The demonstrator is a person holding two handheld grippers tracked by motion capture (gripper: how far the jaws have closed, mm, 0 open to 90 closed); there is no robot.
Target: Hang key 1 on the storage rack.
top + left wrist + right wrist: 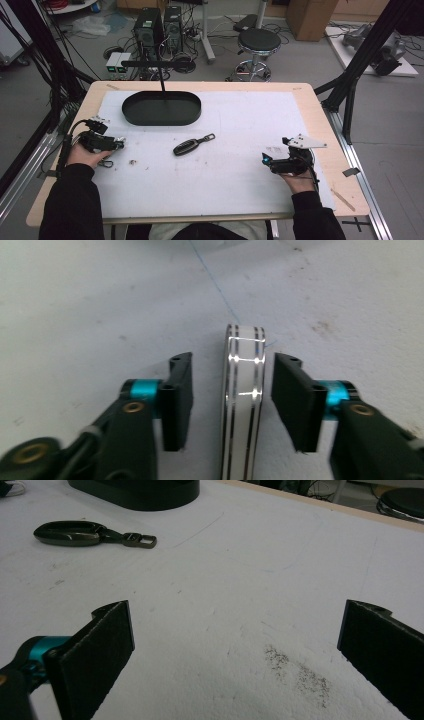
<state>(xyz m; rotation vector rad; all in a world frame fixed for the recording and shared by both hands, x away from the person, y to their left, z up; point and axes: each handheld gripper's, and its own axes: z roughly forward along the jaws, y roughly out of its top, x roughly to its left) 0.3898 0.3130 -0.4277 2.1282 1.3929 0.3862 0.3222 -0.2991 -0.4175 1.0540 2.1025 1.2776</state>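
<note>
A shiny silver metal band [243, 405] with thin dark lines lies edge-on on the white mat between the jaws of my left gripper [231, 371]. There is a visible gap on each side of it, the right one narrower, so the pads do not press on it. In the high view the left gripper [116, 145] is at the table's left, with a small metal loop [106, 163] just below it. My right gripper [265, 160] rests at the right, and its jaws [240, 625] stand wide open over bare mat. A dark key fob [192, 145] [75, 533] lies in the middle.
A black oval tray [161, 108] [135, 492] with a thin post sits at the back left of the white mat [240, 125]. A tiny speck of debris [132, 161] lies near the left hand. Dark smudges [300, 672] mark the mat before the right gripper.
</note>
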